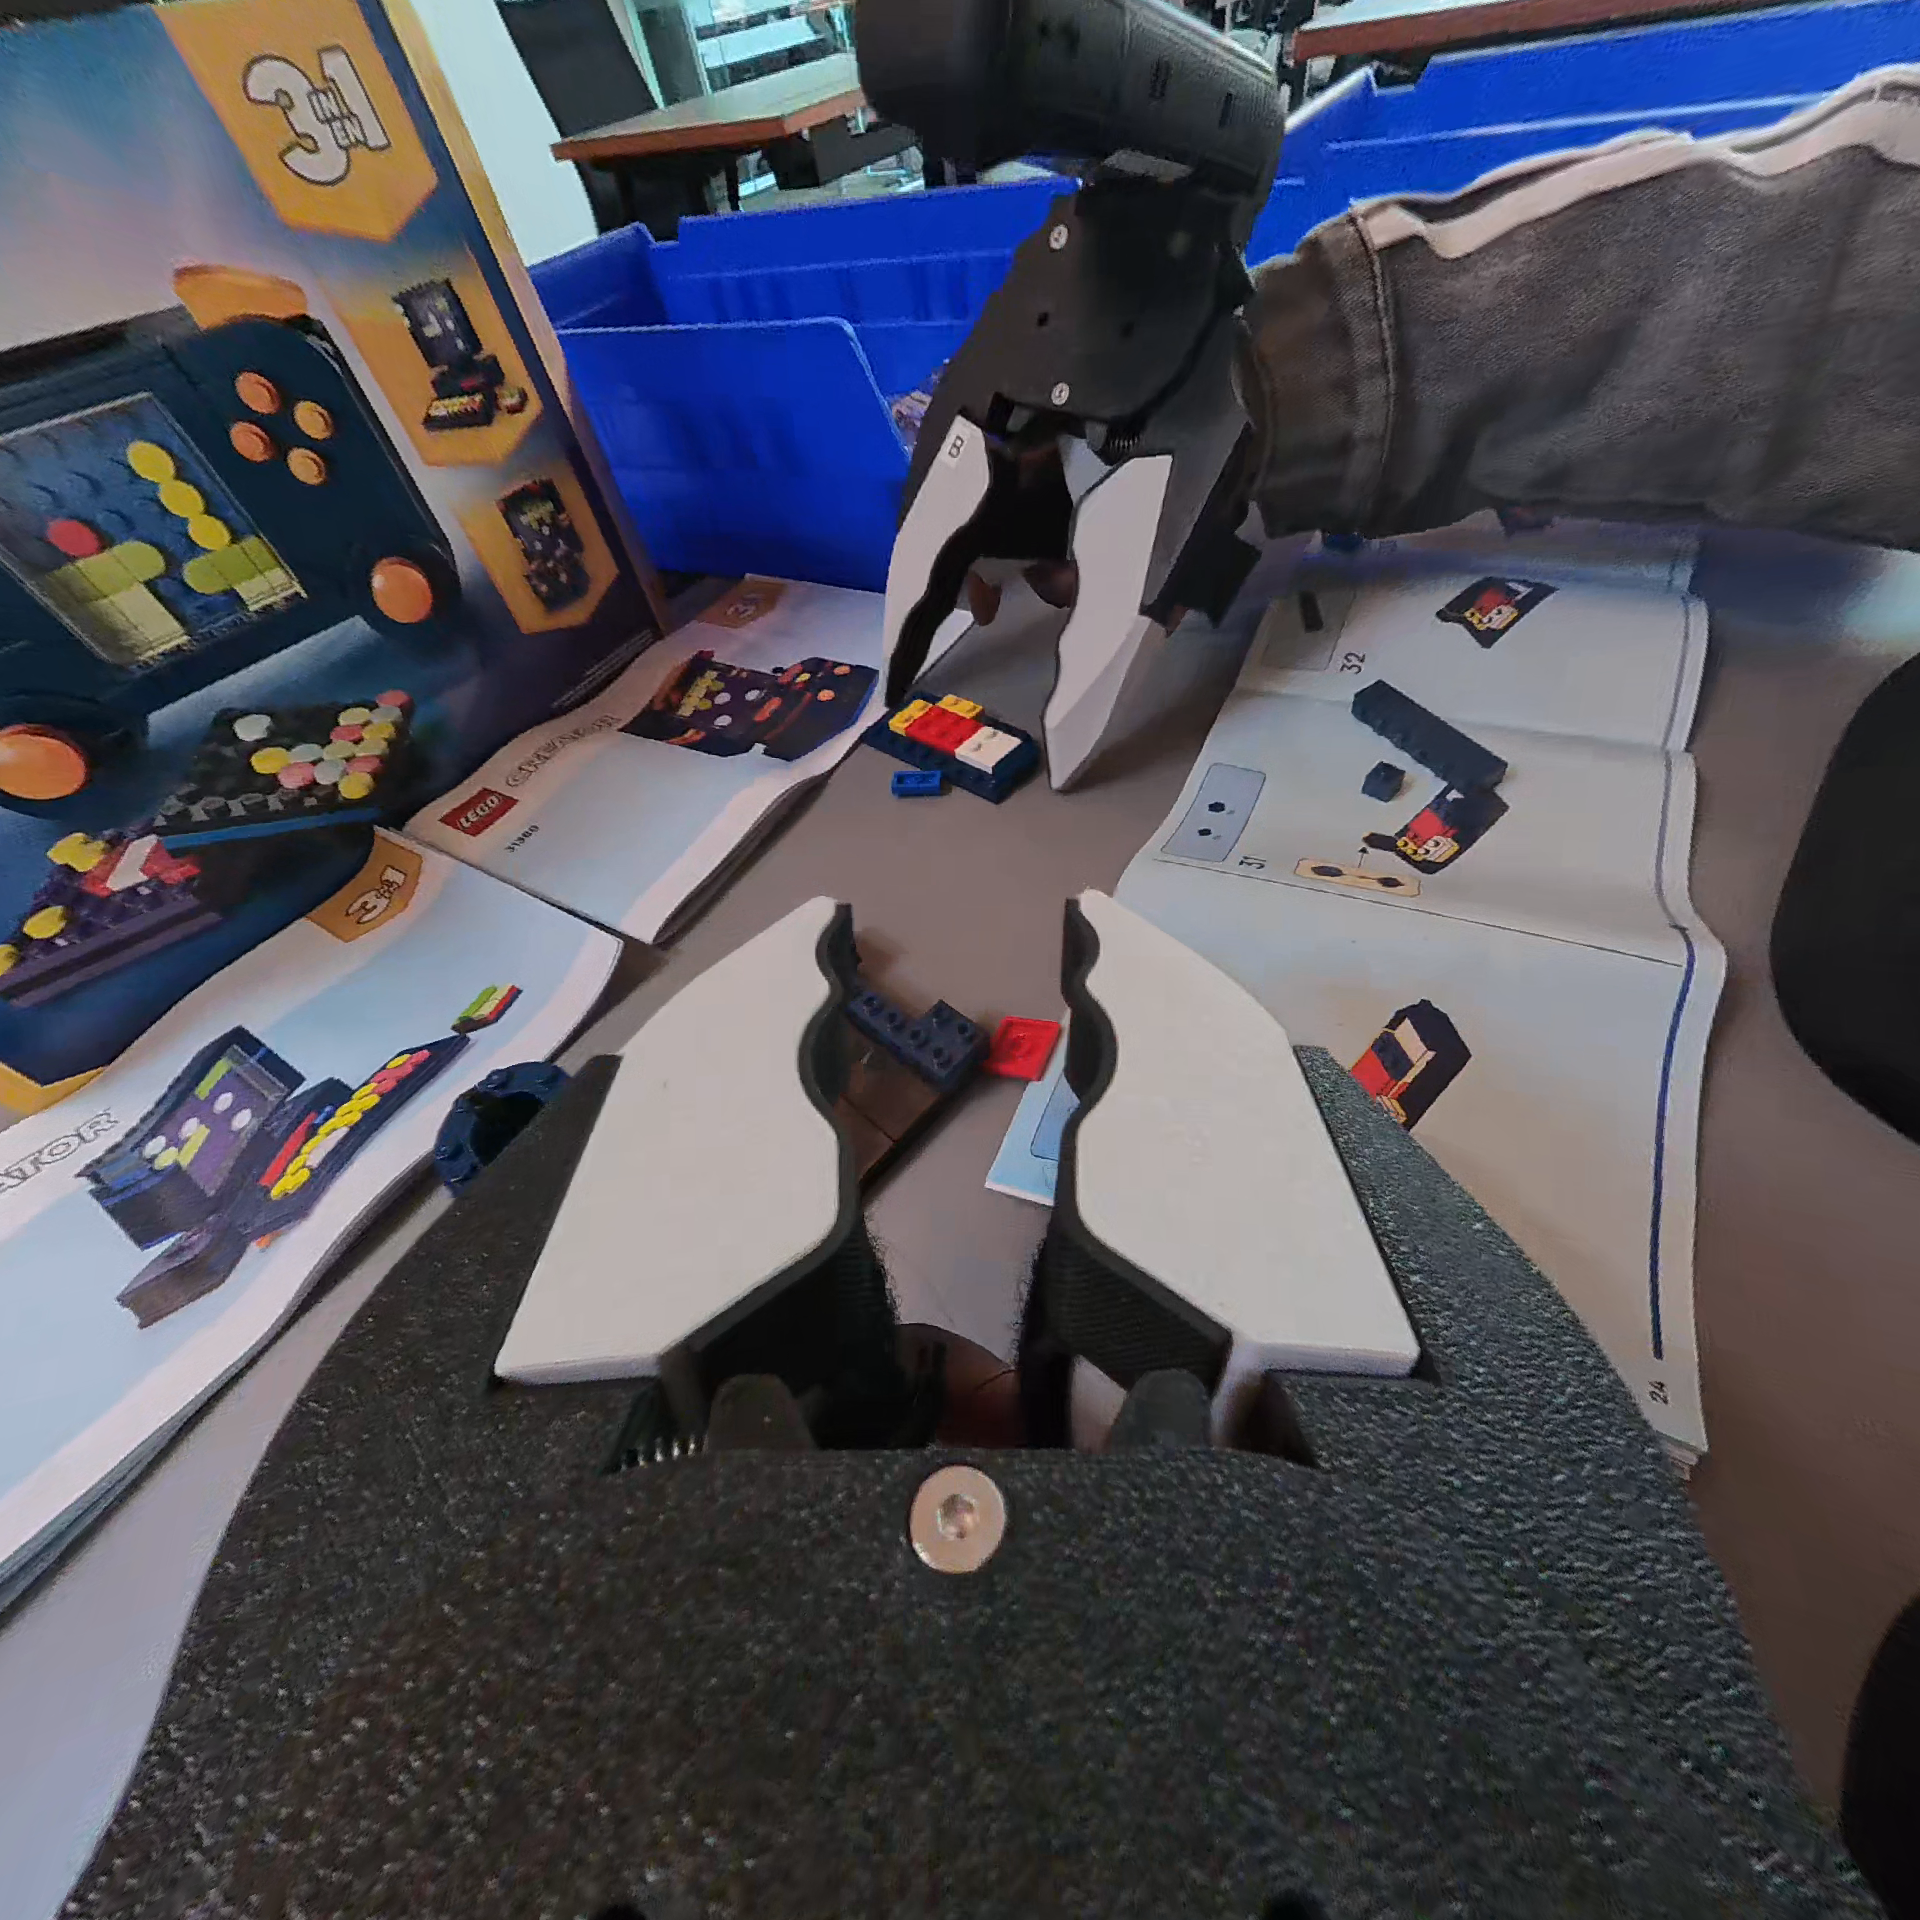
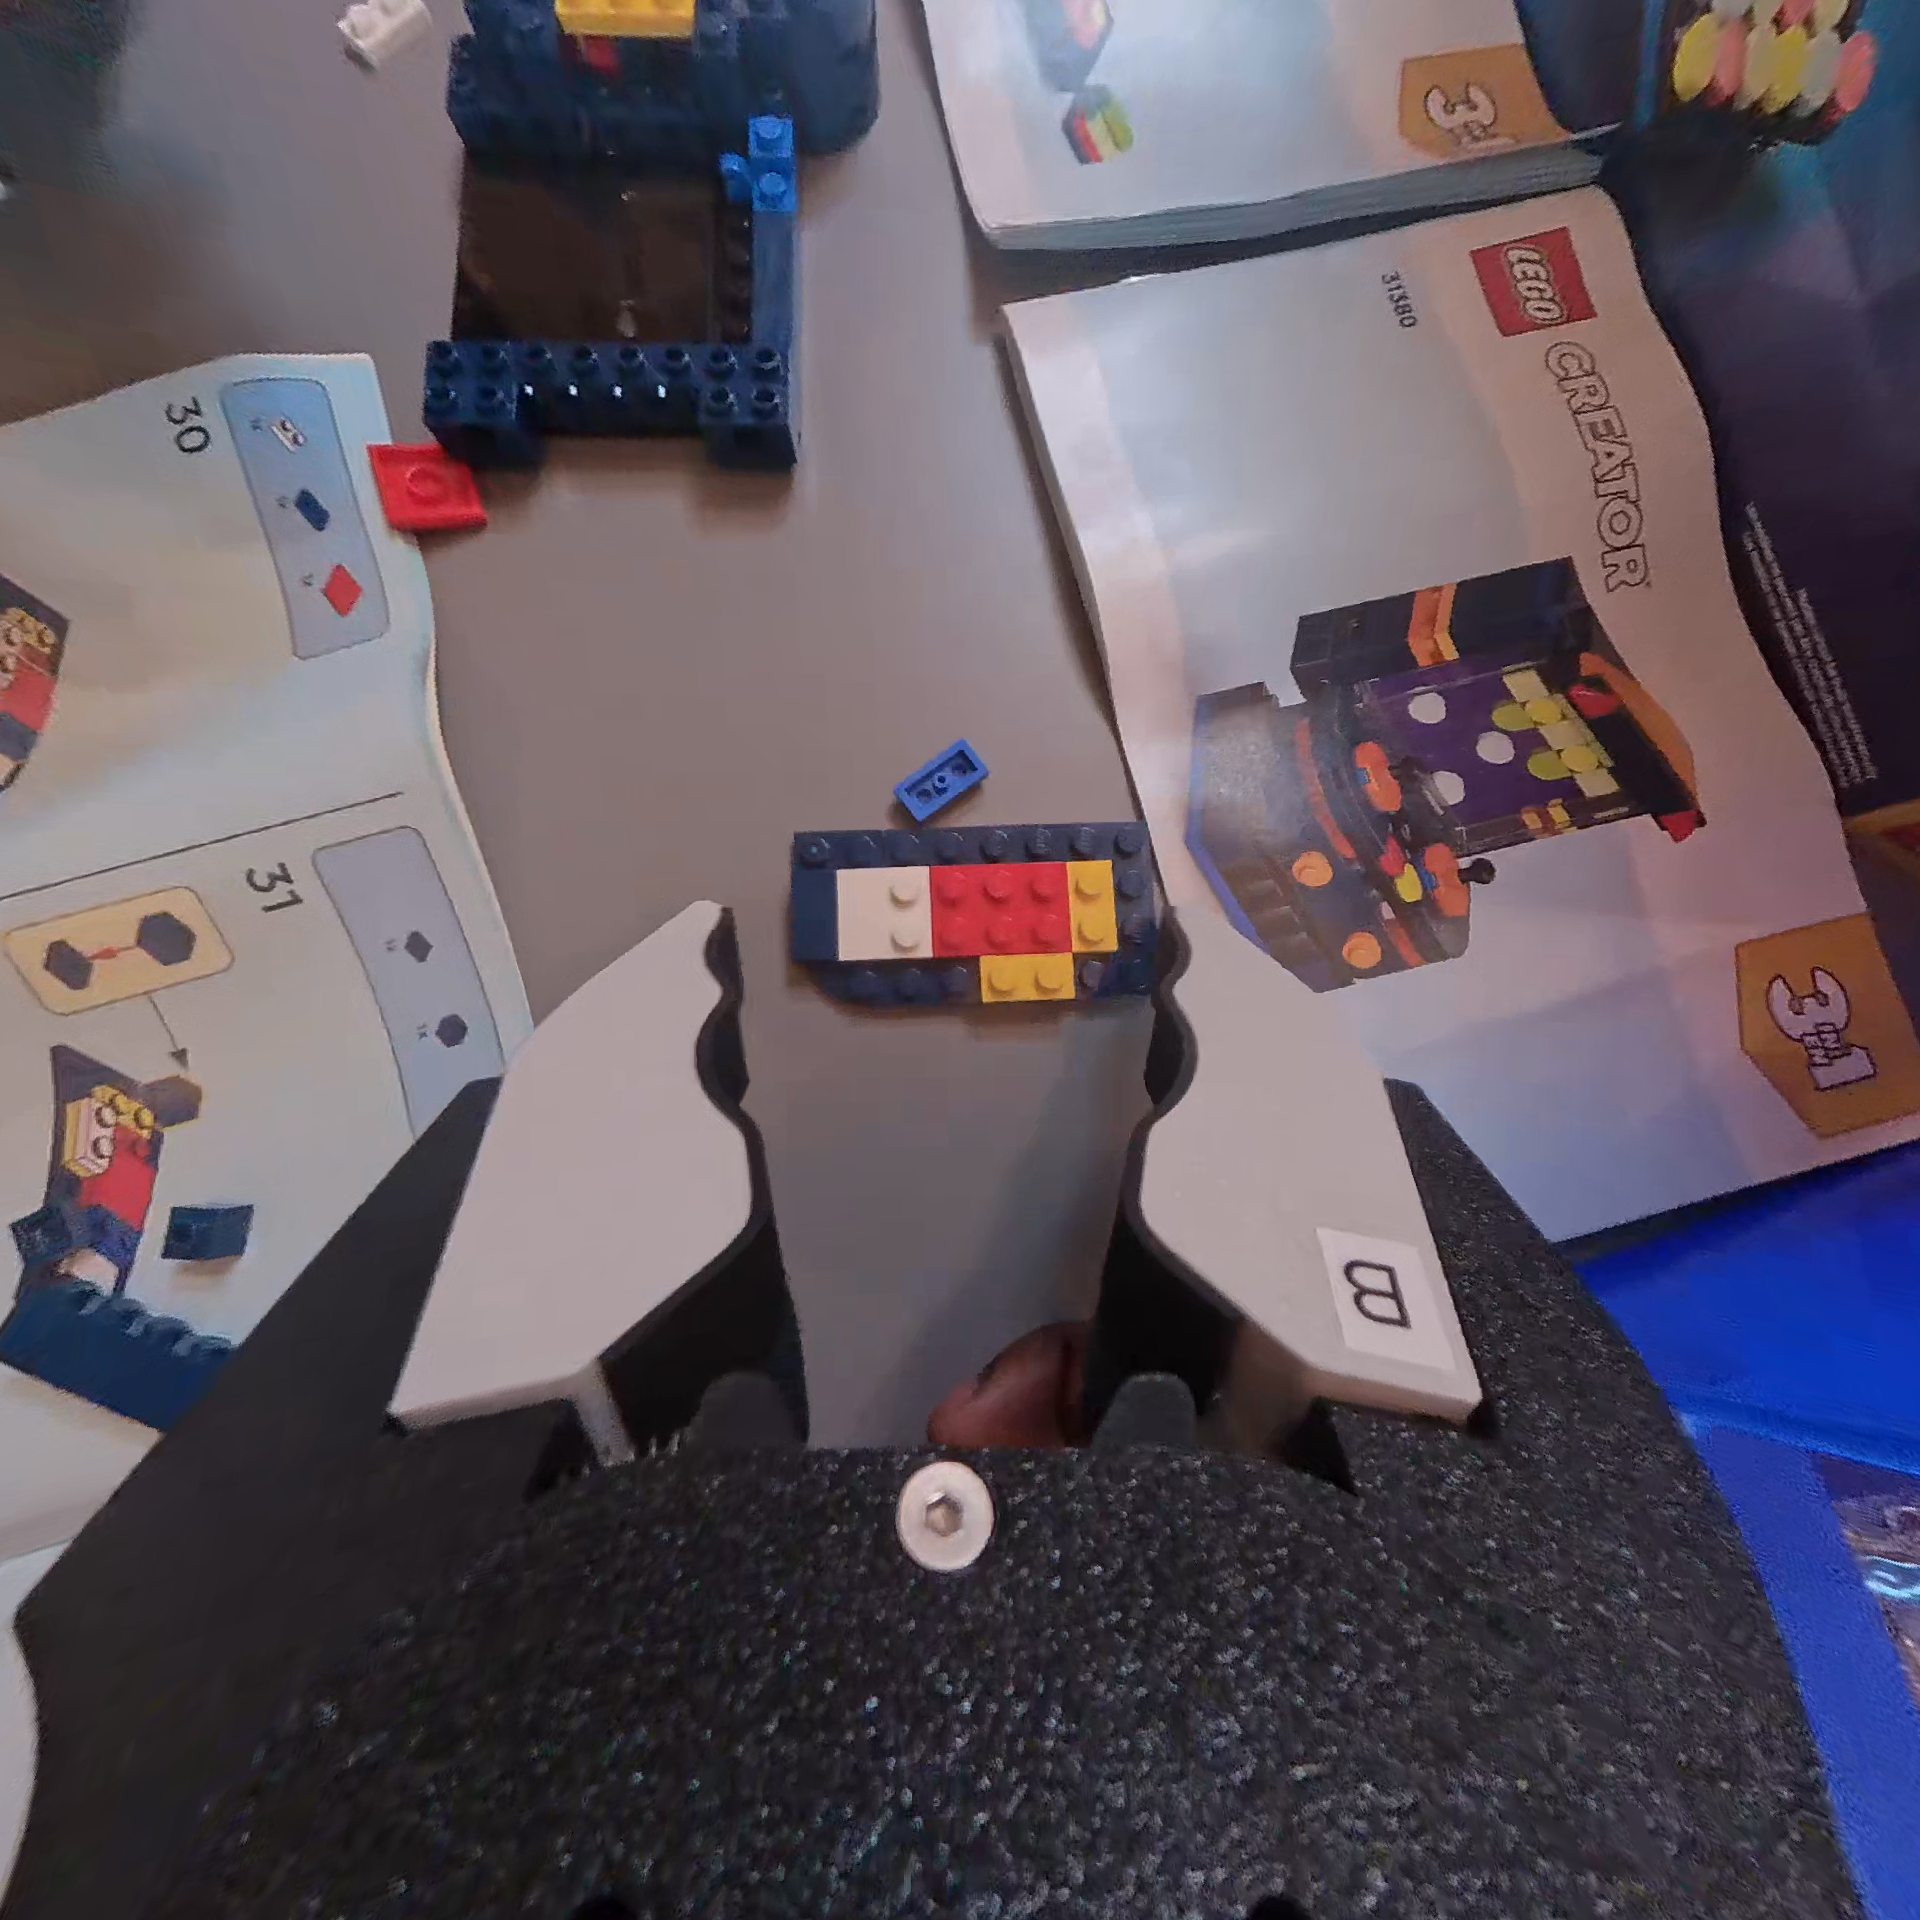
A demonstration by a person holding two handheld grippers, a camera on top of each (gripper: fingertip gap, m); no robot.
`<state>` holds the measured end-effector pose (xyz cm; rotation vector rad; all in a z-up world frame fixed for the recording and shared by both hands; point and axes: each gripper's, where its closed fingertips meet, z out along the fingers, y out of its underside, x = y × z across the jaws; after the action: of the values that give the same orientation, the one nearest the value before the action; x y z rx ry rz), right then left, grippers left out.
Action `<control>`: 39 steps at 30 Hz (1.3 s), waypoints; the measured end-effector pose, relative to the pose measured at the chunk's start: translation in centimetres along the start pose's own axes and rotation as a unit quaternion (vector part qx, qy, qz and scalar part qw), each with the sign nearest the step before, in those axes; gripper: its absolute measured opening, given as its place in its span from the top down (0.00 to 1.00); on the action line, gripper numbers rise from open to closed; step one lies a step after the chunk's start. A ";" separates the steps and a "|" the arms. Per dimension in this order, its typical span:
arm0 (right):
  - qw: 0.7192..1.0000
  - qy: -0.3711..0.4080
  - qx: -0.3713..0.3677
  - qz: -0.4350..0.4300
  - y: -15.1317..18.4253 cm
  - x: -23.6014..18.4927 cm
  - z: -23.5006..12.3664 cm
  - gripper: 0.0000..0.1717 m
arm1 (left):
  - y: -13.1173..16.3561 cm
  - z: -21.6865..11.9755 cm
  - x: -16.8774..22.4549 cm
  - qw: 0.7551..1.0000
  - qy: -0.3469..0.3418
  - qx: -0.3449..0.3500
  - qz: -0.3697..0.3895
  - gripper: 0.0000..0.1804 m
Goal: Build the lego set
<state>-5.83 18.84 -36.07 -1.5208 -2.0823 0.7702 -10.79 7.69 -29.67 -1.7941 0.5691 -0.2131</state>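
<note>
While the right gripper point(image 2: 940, 935) hangs with fingers apart, the brick plate point(image 2: 971, 914) lies crosswise between them, seemingly brushing 1 tip; the left gripper point(image 1: 956, 925), fingers parted, straddles a dark-blue frame point(image 1: 914, 1029).

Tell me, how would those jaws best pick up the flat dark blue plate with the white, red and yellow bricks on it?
The dark blue plate lies flat on the grey table, so I would come from straight above and pinch its two long edges, across the narrow width. The right gripper is open around it now, spanning the long way, which looks a tight fit; turning a quarter seems safer.
</note>
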 end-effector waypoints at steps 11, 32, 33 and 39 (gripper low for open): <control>0.999 0.007 0.031 0.024 -0.2 -0.8 -0.2 0.62 | -0.2 0.0 0.2 0.999 -0.012 -0.003 0.038 0.79; 0.924 -0.270 -0.007 -0.272 -4.1 -19.4 0.7 0.61 | 1.1 -0.4 -0.1 0.999 -0.002 -0.036 -0.007 0.81; 0.928 -0.260 -0.017 -0.268 -3.8 -19.2 0.8 0.58 | 1.1 -0.4 0.4 0.999 0.015 -0.038 -0.006 0.81; 0.987 -0.126 0.013 -0.095 -4.0 -18.8 -1.8 0.58 | 2.3 -1.8 8.1 0.963 0.242 -0.064 0.095 0.72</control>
<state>-2.01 0.25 -32.63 -1.2405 -2.3485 0.9518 -5.16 1.74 -32.51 -1.8019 1.1190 -0.5001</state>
